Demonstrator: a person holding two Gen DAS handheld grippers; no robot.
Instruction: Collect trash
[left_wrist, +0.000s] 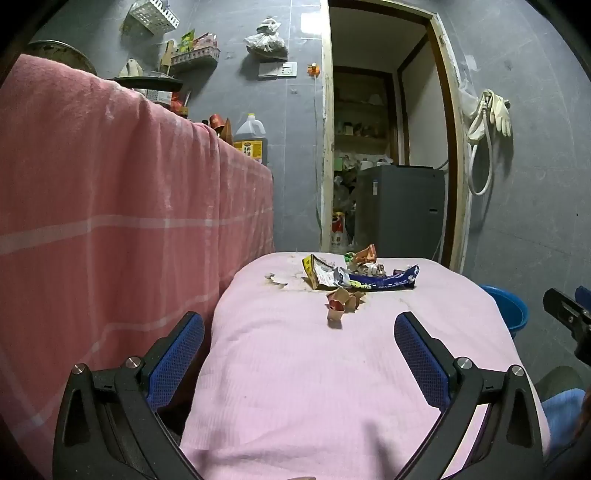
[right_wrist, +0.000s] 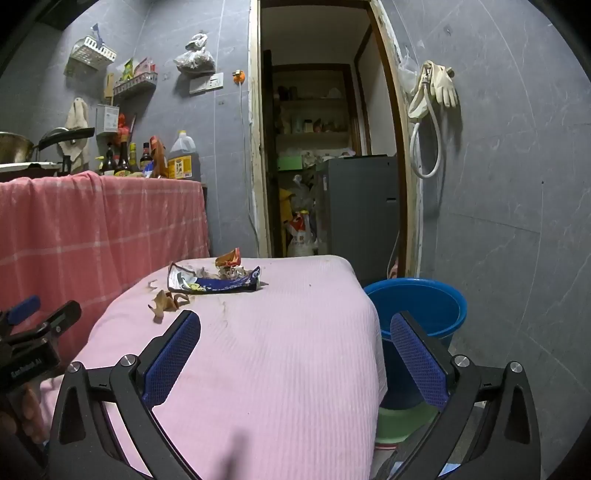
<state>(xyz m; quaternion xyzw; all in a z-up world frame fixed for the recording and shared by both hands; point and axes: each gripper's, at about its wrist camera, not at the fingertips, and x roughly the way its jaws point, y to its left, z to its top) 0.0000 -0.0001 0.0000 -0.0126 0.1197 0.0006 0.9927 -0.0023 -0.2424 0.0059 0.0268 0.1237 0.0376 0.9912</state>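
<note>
Left gripper (left_wrist: 299, 332), jaws wide and empty, faces scraps (left_wrist: 341, 302) dead ahead, the wrappers (left_wrist: 362, 275) lying crosswise beyond on the pink table (left_wrist: 332, 387), while right gripper (right_wrist: 295, 332), equally open and empty, sits farther off beside the bucket (right_wrist: 417, 306).

Support surface: low table covered with a pink ribbed cloth (left_wrist: 332, 387), cloth draped over the edges; brownish stains near the far end. Lying directly on the cloth, all at the far end: a blue snack wrapper (left_wrist: 384, 282), flattened; a yellow-and-white packet (left_wrist: 319, 275) touching it on the left; a crumpled orange wrapper (left_wrist: 364, 254) behind; brown paper scraps (left_wrist: 341, 301) just in front, apart from the pile.
</note>
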